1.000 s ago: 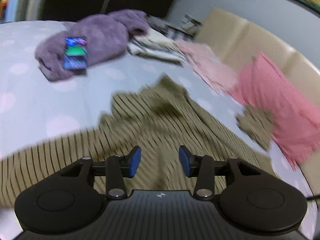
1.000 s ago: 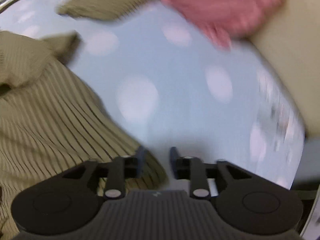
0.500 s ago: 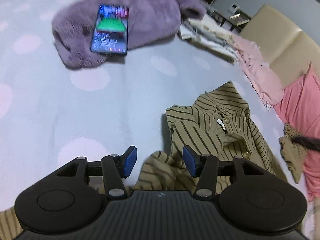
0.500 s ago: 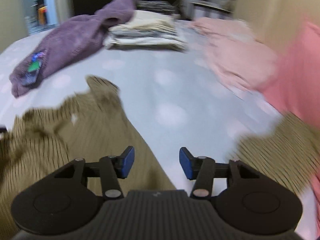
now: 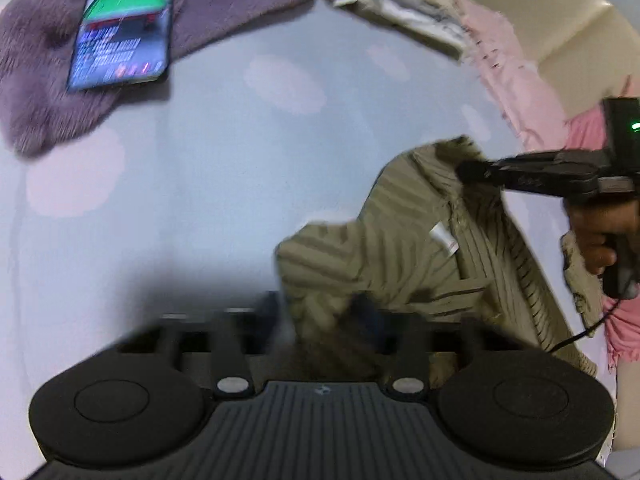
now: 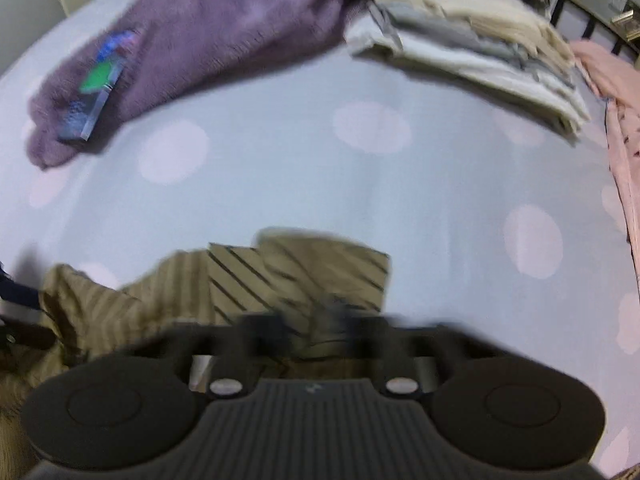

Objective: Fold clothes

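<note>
Olive-green striped cotton shirt [image 5: 404,248] is seen bunched on the pale blue dotted bed [image 5: 224,168], its long axis spanning both tools. Left tool [image 5: 320,316] and right tool [image 6: 316,320] each have cloth between blurred fingers; closure cannot be told.

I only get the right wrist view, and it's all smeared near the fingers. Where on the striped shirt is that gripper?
Observer: In the left wrist view, the right gripper has its tips at the raised far edge of the striped shirt. I can't tell whether it is gripping.
Visitor: Who's holding it?
Observer: A bare hand is wrapped around its handle.
Visitor: Anything inside the shirt?
Observer: A white label shows on the inner side.
</note>
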The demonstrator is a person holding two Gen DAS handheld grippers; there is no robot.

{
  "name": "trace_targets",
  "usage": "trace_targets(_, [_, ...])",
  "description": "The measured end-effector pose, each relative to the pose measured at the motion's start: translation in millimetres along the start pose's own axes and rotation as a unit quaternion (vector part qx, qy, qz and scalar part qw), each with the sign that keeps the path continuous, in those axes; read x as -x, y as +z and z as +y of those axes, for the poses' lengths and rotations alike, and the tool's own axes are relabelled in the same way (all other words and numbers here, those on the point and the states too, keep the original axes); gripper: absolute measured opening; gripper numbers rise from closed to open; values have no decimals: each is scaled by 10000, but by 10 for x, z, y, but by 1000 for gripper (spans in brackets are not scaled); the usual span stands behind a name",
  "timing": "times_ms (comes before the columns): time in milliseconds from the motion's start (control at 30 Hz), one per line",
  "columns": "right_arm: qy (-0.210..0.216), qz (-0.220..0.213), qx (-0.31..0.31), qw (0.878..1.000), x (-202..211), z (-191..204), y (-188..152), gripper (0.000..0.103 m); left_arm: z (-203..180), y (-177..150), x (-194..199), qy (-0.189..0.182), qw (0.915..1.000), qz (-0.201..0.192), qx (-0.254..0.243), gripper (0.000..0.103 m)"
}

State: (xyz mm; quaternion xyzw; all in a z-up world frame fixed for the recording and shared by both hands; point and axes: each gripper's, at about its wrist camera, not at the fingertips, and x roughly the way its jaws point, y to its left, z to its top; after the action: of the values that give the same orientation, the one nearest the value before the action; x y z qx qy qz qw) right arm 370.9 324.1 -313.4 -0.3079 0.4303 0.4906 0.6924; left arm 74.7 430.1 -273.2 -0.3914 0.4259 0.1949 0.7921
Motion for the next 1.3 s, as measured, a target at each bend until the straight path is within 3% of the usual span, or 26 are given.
trace_targets(267, [236,-868,-655,9938,479,-666,105,2,-97,499,228,-244,9951,-962,-28,4])
trace_targets(533, [643,-1771,-1277,9737,786,-1049,235,2,-542,920,468,-158,9784,-1937,-702,4])
trace_targets(633, [542,-1439,-1331,9791,528,-1001,191,2,-591,969,142,198,9834,-1506,-990,6])
trace_targets(733, [185,-686,-1325,9886,191,-949,84,10,-543,998,-236,992,9865,-772,-1047,8])
trace_targets(767, [64,-626,-1287,9897,167,-939,20,12,-526,969,-191,960,9871,-742,-1043,10])
trace_targets(800, [93,-681,-1334,9887,207,-973,-69,15,-511,906,-64,927,9853,-997,-1030,14])
trace_targets(867, [261,-857,-1468,9851,364,-1096,-287,37,-461,761,174,990,9803,-1380,-1012,27])
trace_targets(900, [295,-889,-1483,9845,453,-1165,-406,37,-427,682,288,1069,9773,-1525,-1006,34])
trace_targets(967, [130,-773,-1321,9881,664,-1242,-696,37,-350,499,478,1124,9741,-1703,-970,35])
trace_targets(1100, [-111,-471,-923,9946,1087,-1267,-1341,37,-233,25,671,896,9802,-1620,-699,35])
trace_targets(1300, [343,100,-660,9972,1433,-709,-2329,39,-206,-700,681,694,9904,-1129,-403,35])
